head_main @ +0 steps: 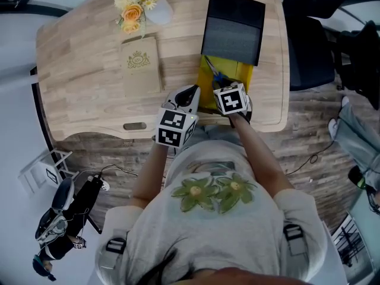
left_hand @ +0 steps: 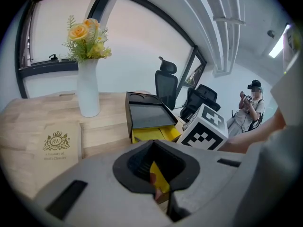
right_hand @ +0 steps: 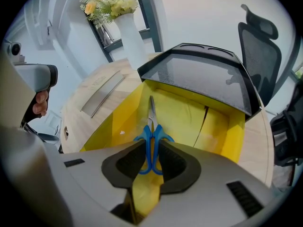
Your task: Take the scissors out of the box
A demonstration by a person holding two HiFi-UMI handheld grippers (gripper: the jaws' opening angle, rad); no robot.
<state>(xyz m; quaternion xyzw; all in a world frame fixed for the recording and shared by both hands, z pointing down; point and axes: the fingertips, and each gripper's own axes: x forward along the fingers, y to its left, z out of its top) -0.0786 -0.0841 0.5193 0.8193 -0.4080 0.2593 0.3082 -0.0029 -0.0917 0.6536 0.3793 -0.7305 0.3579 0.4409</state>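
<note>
Nearby, the pale wooden table [head_main: 77,94] showed bare wood left of the open yellow cardboard box [head_main: 206,88], which sat by its near edge. Inside lay the blue-handled scissors [right_hand: 152,143], with the right gripper [right_hand: 151,150] fingers closed on their handles. The left gripper [left_hand: 157,167] pinched the box's yellow wall

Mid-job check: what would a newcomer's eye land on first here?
The bright yellow box, open under its raised dark lid at the near edge of the table, jumps out first. Inside lie the blue-handled scissors, with the right gripper closed on their handles. A vase of yellow flowers stands at the far side.
</note>
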